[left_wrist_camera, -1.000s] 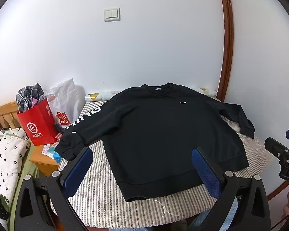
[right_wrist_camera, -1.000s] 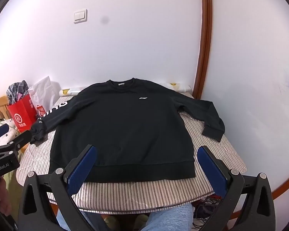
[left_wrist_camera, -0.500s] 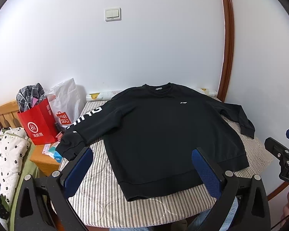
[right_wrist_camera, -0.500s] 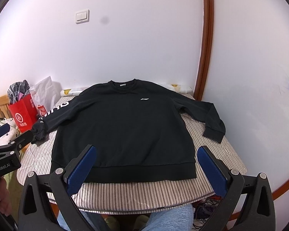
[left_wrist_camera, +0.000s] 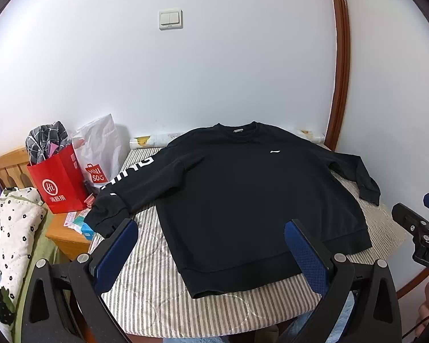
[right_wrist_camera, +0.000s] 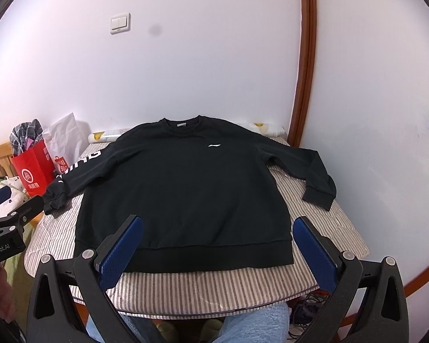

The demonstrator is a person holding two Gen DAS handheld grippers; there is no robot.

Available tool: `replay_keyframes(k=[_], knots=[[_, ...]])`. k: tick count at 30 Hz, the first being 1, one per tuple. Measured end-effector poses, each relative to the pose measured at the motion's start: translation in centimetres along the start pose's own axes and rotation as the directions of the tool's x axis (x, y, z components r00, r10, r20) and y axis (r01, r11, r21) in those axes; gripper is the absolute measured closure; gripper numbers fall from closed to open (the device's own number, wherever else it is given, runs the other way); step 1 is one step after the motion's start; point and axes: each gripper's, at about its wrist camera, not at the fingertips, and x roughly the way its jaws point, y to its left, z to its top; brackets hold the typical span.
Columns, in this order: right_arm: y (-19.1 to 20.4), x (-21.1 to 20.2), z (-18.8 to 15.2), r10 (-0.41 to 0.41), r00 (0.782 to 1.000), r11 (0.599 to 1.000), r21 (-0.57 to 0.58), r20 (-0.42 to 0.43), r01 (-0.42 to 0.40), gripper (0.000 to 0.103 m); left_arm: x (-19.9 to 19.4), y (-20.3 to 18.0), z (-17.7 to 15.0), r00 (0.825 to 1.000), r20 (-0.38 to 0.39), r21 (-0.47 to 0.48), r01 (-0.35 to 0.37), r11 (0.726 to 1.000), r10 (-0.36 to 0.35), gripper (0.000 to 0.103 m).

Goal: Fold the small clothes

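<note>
A black sweatshirt lies flat and face up on a striped round table, both sleeves spread out. Its left sleeve has white lettering and its cuff hangs over the table's left edge. My left gripper hovers open above the hem's left part, holding nothing. Near the hem's middle my right gripper stands open and empty, above the table's front edge. Each gripper shows at the side of the other's view.
A red paper bag and a white shopping bag stand on a wooden nightstand left of the table. A flowered quilt lies at far left. A wall and a brown frame are behind. The person's knees are below the table's front.
Both grippers have crept slightly forward towards the sweatshirt. The sweatshirt has not moved.
</note>
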Motion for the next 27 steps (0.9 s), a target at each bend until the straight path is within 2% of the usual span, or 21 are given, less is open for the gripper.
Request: replay_keyframes(k=[27], knots=[[0.65,0.0,-0.53,0.007,1.0,1.0,-0.007,0.0,-0.007,0.0,-0.2,0.0,-0.21,1.0,0.011,0.0,-0.004,1.0,0.004,0.0]])
